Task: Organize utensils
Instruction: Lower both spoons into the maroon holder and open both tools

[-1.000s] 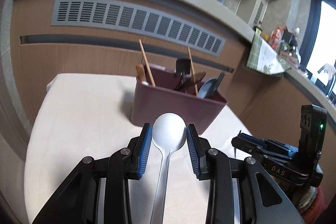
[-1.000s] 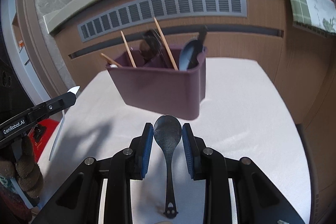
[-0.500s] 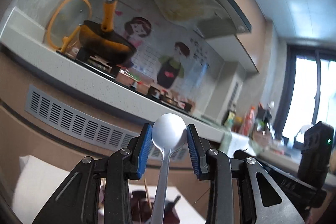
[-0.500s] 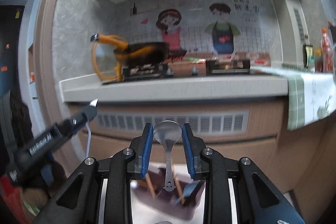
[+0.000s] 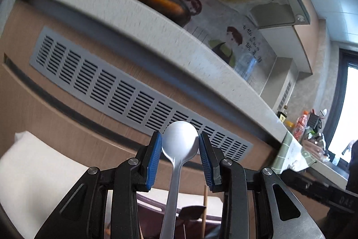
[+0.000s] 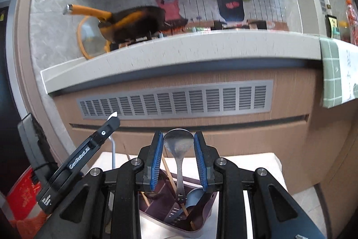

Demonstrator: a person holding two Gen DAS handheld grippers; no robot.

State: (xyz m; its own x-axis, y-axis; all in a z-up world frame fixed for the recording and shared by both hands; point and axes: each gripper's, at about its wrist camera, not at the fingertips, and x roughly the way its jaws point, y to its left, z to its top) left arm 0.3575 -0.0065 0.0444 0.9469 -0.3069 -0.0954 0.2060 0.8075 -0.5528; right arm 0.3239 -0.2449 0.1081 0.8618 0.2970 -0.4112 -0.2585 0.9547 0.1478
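Overhead, 2 grippers each pinch 1 spoon by its bowl above the maroon caddy [image 6: 197, 224]: left gripper [image 5: 180, 156] grips the white spoon [image 5: 179, 145], right gripper [image 6: 177, 155] the steel spoon [image 6: 178, 145], whose handle hangs among 2 chopsticks [image 6: 169, 171].

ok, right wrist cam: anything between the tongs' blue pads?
Yes: the metal spoon, bowl up between the right tongs' pads, its handle hanging toward the purple utensil caddy. Shown in the right wrist view.

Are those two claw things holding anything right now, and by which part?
Yes. The left hand-held gripper pinches a white spoon by its bowl; the right hand-held gripper pinches a metal spoon by its bowl.
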